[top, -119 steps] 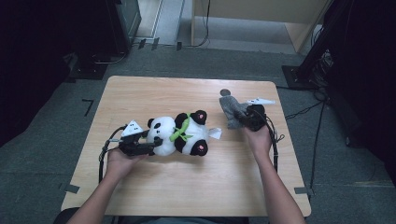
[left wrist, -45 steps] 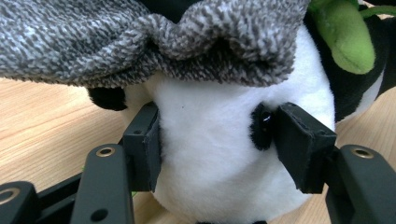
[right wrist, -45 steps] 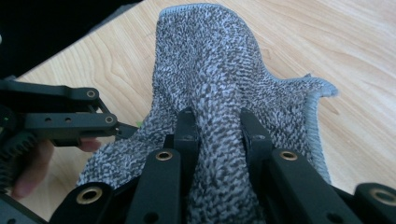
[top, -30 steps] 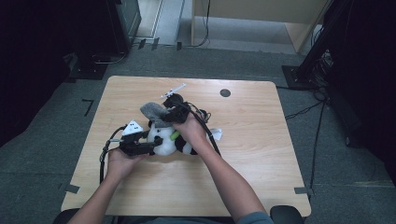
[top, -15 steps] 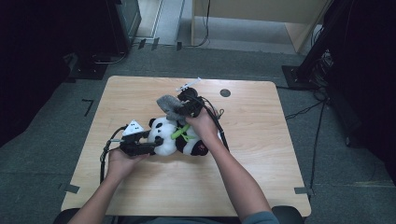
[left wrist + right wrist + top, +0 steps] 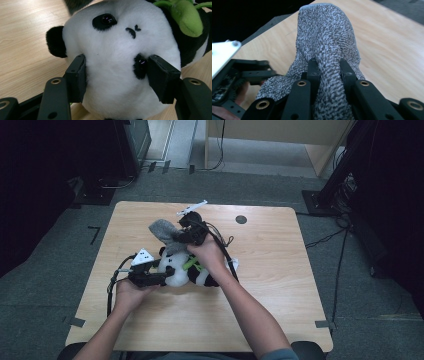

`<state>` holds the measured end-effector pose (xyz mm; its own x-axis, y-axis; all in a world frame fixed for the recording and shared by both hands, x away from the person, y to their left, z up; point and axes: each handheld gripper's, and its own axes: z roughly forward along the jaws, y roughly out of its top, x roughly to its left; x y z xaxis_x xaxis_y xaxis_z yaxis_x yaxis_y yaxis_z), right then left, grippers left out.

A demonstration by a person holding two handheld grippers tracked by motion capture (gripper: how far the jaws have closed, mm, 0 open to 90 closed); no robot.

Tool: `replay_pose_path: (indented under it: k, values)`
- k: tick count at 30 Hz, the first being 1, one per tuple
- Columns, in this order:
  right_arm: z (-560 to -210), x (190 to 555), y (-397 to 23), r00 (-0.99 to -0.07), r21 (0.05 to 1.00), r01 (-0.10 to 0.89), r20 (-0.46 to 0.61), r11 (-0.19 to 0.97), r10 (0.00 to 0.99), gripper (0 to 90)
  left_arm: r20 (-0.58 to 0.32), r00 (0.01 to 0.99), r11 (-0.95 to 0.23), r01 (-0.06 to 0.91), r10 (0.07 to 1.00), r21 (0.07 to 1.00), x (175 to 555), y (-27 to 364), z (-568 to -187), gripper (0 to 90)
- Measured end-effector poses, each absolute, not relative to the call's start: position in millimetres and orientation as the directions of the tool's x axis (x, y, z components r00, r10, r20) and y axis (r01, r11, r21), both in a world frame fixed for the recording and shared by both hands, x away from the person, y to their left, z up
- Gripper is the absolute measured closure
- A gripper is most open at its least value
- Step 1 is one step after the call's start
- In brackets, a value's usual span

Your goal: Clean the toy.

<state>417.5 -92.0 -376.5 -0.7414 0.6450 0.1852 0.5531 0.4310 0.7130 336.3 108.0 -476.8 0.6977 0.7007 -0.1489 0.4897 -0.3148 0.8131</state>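
1. Steadying the plush panda on the counter, the left gripper brackets its white head, jaws just eased wider, pads touching the fur.
2. Held above the panda, a grey knit sock is pinched tight in the right gripper, likely to dress the toy.
3. Green plush trim and the person's right hand crowd the panda's body; a dark round hole lies well apart.
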Motion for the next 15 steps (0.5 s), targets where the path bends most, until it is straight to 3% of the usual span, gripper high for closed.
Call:
replay_pose_path:
  k: [8, 15]
  values:
    - [-412.9, 415.2, -73.8, -0.753, 0.674, 0.575, 0.213, 0.464, 0.623, 75.0, -0.164, 0.690, -0.305, 0.504, 0.705, 0.808, 337.8, 108.9, -477.1, 38.1]
    - [-416.6, 420.5, -80.5, -0.747, 0.670, 0.570, 0.181, 0.476, 0.640, 75.0, -0.170, 0.685, -0.302, 0.513, 0.709, 0.803, 338.8, 108.0, -476.0, 40.3]
